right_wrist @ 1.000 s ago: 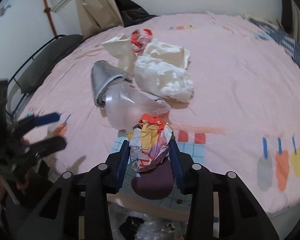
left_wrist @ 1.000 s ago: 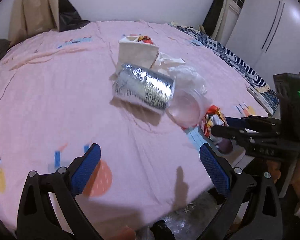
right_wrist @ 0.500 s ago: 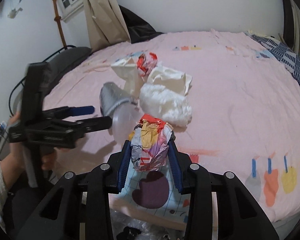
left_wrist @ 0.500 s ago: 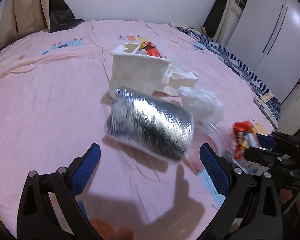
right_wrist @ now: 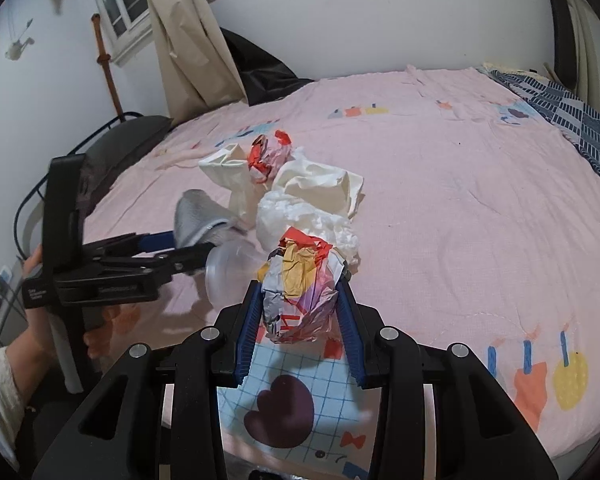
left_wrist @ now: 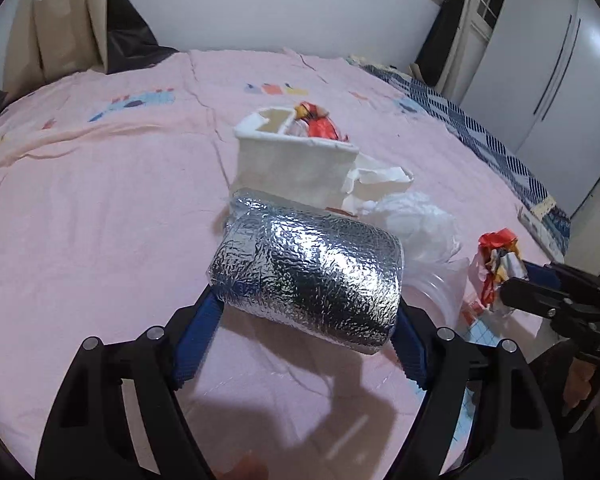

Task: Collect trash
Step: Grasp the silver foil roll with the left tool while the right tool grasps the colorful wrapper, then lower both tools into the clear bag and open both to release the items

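A silver foil pouch (left_wrist: 307, 272) lies on the pink bed, and my left gripper (left_wrist: 305, 320) has its blue pads against both ends of it. It also shows in the right wrist view (right_wrist: 198, 216). My right gripper (right_wrist: 298, 304) is shut on a crumpled colourful wrapper (right_wrist: 298, 288) and holds it above the bed's front edge; the wrapper also shows in the left wrist view (left_wrist: 497, 264). A clear plastic cup (right_wrist: 228, 268) lies beside the pouch. Behind are a white paper bag (left_wrist: 292, 164), white crumpled plastic (right_wrist: 303, 220) and a red wrapper (right_wrist: 268, 154).
The pink bedsheet (right_wrist: 439, 184) covers the bed. A patterned blue blanket (left_wrist: 499, 160) lies along the right side. A grey wardrobe (left_wrist: 547, 60) stands at the right, a dark chair (right_wrist: 116, 140) and a curtain (right_wrist: 184, 40) at the left.
My left gripper has moved forward over the bed and closed in around the foil pouch. My right gripper has lifted slightly, still holding the wrapper.
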Available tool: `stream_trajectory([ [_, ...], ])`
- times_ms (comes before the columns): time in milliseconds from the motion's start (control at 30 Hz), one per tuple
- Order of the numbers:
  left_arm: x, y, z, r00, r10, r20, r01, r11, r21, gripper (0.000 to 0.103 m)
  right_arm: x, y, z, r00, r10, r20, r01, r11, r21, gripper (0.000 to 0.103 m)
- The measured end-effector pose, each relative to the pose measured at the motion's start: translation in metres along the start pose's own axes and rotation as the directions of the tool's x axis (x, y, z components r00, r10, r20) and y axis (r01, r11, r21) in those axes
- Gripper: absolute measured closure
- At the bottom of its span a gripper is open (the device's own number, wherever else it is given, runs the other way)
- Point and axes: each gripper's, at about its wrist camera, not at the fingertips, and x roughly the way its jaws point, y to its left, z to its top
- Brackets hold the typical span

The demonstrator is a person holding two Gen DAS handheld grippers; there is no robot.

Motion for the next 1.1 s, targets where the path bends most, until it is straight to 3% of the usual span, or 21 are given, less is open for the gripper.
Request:
stream_trajectory([
  [467,-0.056,-0.008,-0.027,0.995,0.07,0.069,-0.067,0.996,-0.054,0.025,-0.02,0.012,-0.011,0.999,-0.006,0.047,0.006,1.0,-0.001,0.068],
  [800,-0.096,-0.032,-0.059,0.992,0.052,0.115,-0.043,0.995,-0.086,0.025,-0.048,0.032,-0.027,0.996,0.01,0.083,-0.007,0.999,-0.033,0.067],
  [1100,-0.116,-0.06,-0.094,0.992,0.079,0.095,-0.073,0.995,-0.063,0.025,-0.069,0.039,-0.047,0.996,-0.043,0.078,0.046,0.998,-0.047,0.067],
])
